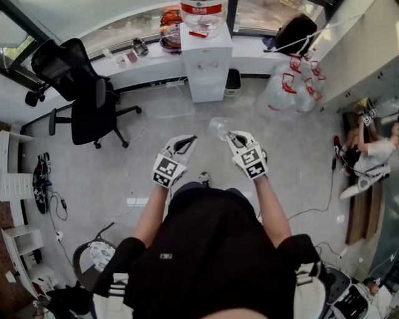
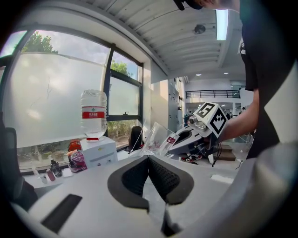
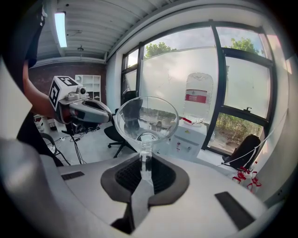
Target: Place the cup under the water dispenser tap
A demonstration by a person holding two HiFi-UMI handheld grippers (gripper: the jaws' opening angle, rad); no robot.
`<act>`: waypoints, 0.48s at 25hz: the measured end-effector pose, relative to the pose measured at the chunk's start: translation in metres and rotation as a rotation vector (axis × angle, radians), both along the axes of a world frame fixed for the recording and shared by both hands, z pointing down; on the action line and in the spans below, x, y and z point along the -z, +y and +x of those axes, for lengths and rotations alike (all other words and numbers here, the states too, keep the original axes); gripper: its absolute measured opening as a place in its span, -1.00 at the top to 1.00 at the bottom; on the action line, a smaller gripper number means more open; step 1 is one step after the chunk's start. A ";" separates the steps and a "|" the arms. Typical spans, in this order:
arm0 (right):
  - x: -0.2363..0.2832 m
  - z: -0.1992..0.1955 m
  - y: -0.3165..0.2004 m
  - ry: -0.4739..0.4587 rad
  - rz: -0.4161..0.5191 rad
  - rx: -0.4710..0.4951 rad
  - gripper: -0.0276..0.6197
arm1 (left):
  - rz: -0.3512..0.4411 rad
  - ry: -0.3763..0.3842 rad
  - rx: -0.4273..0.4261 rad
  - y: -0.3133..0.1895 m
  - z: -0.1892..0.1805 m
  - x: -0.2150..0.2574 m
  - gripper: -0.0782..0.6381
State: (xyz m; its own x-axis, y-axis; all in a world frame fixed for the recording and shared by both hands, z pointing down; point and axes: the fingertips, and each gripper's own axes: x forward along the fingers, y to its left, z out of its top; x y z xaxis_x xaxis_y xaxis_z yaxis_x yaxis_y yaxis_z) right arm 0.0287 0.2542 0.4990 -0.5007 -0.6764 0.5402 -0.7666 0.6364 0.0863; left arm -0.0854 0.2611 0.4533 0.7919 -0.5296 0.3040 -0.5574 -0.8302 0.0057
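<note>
- Nearest in: the left gripper (image 2: 149,161) has its pads pressed together with nothing in them. It's just riding along beside the other one.
- The right gripper (image 3: 145,163) is squeezed down narrow on the near wall of the clear cup (image 3: 145,122). You look straight into the cup's open mouth from that gripper's view, and it looks empty.
- The cup is up in the air over the middle of the floor (image 1: 156,118), out in front of the person and well apart from the water dispenser (image 1: 206,65).
- Progress, as I read it: the pickup is done and the carry is underway. What's left is crossing the floor, lining the cup up under the taps (image 3: 179,145), setting it down there and letting go. So roughly halfway, with the fiddly part to come.
- The dispenser is a white box at the far edge of the floor, up against the window ledge, with a big bottle (image 1: 202,11) upended on top.
- Writing: the bottle has a red band label with white print, too small to read in any view. There's a tiny yellow sticker on the dispenser front, also unreadable. The gripper cubes only show black-and-white square markers, no words.
- Far right edge of the floor: a heap of empty bottles (image 1: 293,84) with red tags, no legible text.
</note>
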 end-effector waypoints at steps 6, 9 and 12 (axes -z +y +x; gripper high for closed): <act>-0.004 -0.011 -0.011 0.005 -0.004 -0.007 0.87 | -0.005 0.007 0.000 -0.012 -0.012 -0.005 0.78; -0.007 -0.015 -0.017 0.006 -0.009 -0.007 0.87 | -0.008 0.011 -0.006 -0.019 -0.013 -0.006 0.78; -0.011 -0.017 -0.019 0.006 -0.020 -0.009 0.87 | -0.013 0.009 -0.010 -0.022 -0.014 -0.008 0.78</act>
State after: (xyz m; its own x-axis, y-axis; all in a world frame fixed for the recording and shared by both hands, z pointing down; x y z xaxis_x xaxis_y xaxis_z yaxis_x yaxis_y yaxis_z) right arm 0.0114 0.2349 0.5097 -0.4915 -0.6701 0.5563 -0.7718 0.6311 0.0783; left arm -0.0998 0.2392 0.4613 0.7999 -0.5181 0.3030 -0.5492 -0.8354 0.0214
